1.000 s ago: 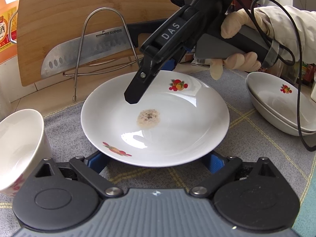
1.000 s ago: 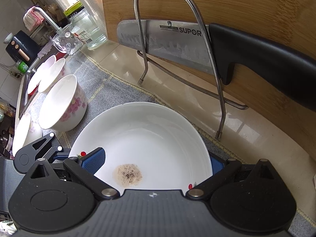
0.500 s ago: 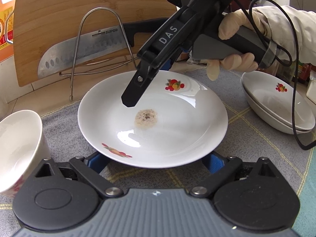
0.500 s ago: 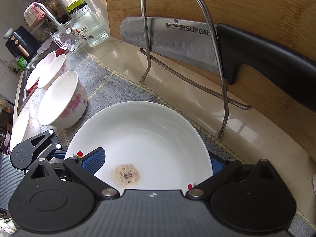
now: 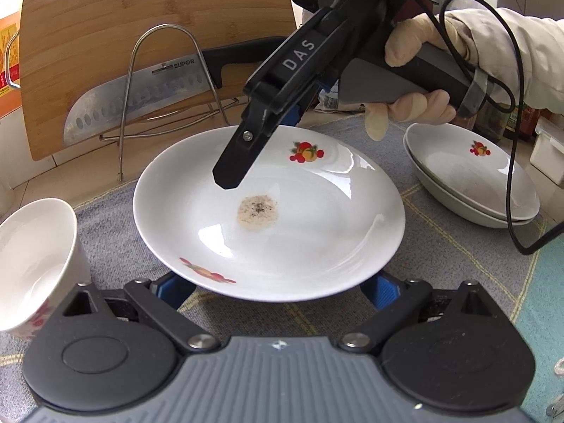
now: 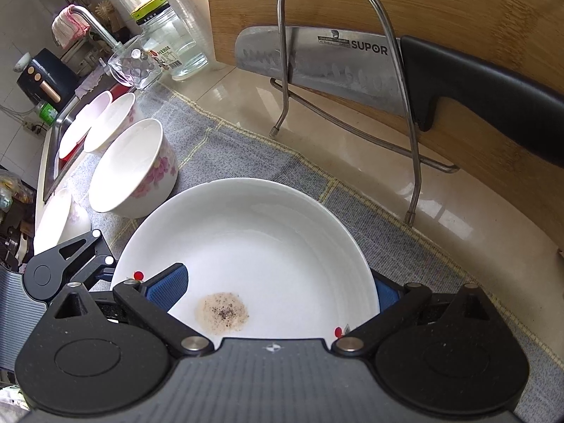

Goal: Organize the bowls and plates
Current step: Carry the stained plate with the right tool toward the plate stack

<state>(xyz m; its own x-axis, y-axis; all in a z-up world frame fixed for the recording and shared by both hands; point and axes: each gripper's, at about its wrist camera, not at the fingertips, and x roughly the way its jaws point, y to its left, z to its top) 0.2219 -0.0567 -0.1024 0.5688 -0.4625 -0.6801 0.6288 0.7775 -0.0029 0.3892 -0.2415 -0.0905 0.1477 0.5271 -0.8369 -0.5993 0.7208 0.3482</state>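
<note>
A white plate point(image 5: 299, 218) with fruit prints and a brown stain hangs slightly above the grey mat. My right gripper point(image 5: 243, 162) grips its far rim, one finger over the inner surface and the other beneath. From the right wrist the plate point(image 6: 264, 246) fills the span of the right gripper point(image 6: 275, 290), with the left pad on top and the right pad hidden under the rim. My left gripper point(image 5: 278, 289) is open, both blue pads below the near rim. A gloved hand point(image 5: 412, 56) holds the right gripper.
Left of the plate stands a flowered bowl point(image 5: 31, 257) point(image 6: 134, 169), with more bowls point(image 6: 109, 123) beyond it by the sink. Two stacked dishes point(image 5: 472, 179) sit at the right. A knife point(image 5: 141, 102) on a wire stand leans on the cutting board point(image 5: 141, 17) behind.
The plate keeps its place between both grippers while the bowls, knife stand and stacked dishes shift in view. Plate and grippers have moved together a short way over the mat.
</note>
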